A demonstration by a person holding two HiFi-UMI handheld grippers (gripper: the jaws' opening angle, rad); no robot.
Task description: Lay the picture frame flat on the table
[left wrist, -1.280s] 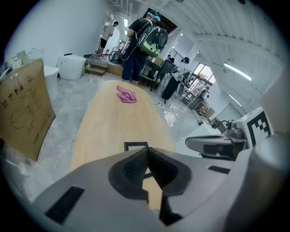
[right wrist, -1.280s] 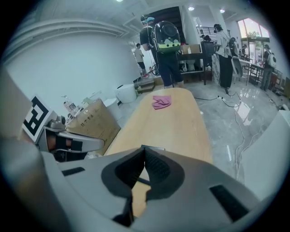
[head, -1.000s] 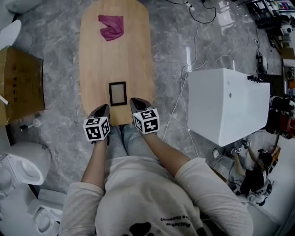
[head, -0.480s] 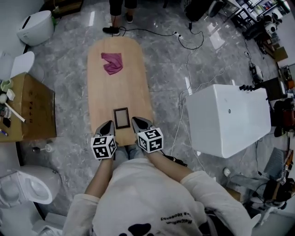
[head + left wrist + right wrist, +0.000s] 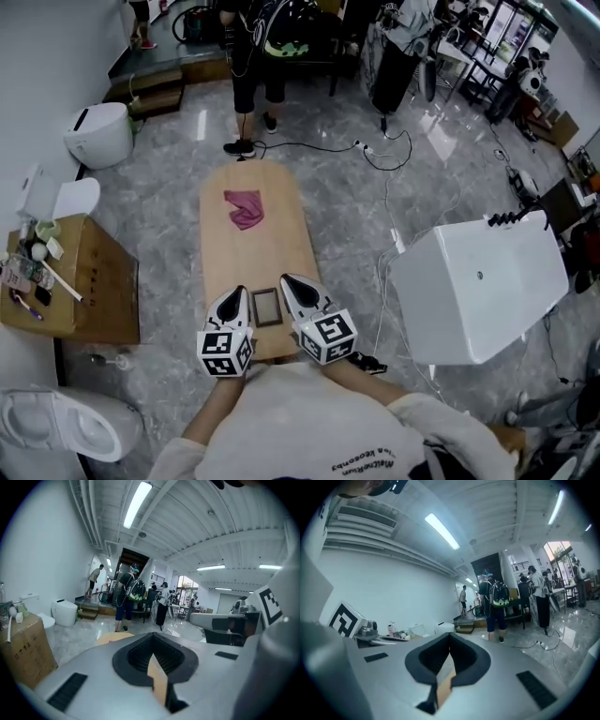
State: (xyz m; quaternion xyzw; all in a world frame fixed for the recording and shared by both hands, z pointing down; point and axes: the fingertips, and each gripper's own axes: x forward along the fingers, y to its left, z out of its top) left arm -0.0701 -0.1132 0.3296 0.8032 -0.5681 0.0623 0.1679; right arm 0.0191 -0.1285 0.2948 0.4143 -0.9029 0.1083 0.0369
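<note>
A small dark-edged picture frame (image 5: 266,307) lies flat near the near end of the long wooden table (image 5: 246,258). My left gripper (image 5: 235,300) rests just left of the frame and my right gripper (image 5: 294,287) just right of it. Neither touches it. Both point away from me, over the table. The jaws of the left gripper (image 5: 152,657) meet with nothing between them. Those of the right gripper (image 5: 448,654) are closed and empty too. Both gripper views look out level across the room and do not show the frame.
A crumpled pink cloth (image 5: 245,208) lies toward the table's far end. A cardboard box (image 5: 82,281) with small items stands left, a large white tub (image 5: 480,291) right. Cables (image 5: 394,230) run over the marble floor. Toilets (image 5: 97,137) stand left; a person (image 5: 251,66) stands beyond the table.
The head view has lifted and taken in more of the room, so table and frame look smaller. Both grippers stay on either side of the flat frame, still shut.
</note>
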